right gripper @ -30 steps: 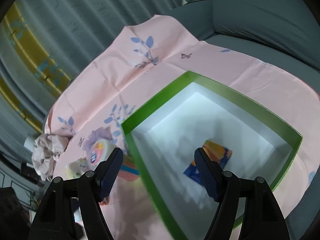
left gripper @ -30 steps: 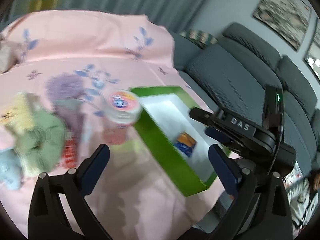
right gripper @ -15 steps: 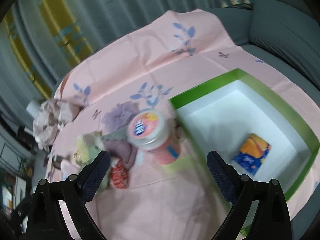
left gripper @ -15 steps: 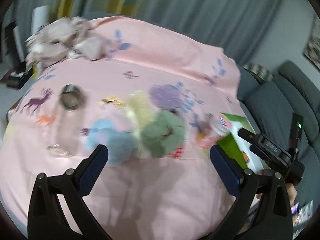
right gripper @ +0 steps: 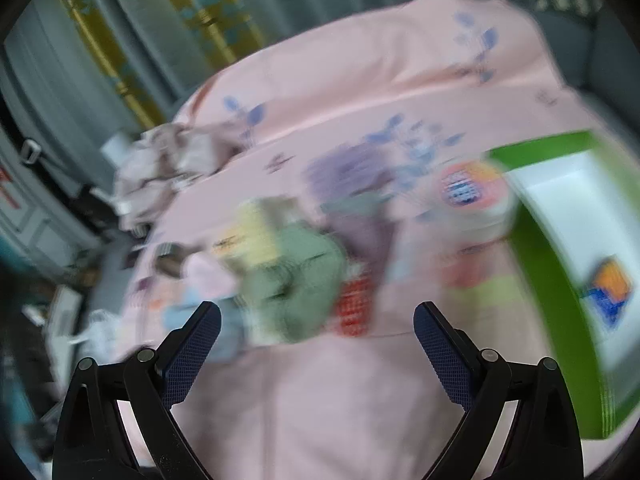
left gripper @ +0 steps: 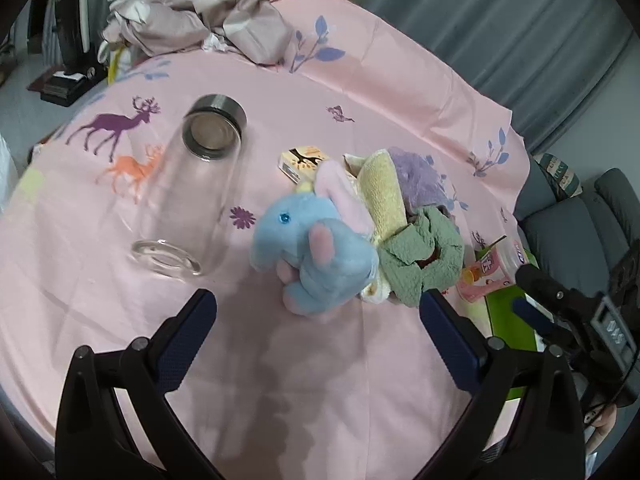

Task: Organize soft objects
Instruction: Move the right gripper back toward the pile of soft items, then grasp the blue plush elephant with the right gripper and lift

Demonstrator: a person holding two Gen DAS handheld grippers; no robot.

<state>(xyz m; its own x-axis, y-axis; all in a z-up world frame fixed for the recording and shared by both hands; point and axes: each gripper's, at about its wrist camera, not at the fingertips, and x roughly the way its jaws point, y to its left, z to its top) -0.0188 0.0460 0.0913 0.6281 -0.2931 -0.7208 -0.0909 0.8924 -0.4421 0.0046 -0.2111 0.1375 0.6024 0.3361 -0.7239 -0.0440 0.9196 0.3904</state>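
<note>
We note a pale pink tablecloth printed with blue leaf sprigs, a purple deer, an orange deer and a small purple flower. The plush elephant is sky blue with pink ear and feet — one bright blue eye. Beside it we record a butter-yellow towel, a sage green cloth and a lilac fuzzy piece. The box is lime green outside, white inside; the packet in it is orange and blue. Gripper pads — dark navy on black.
</note>
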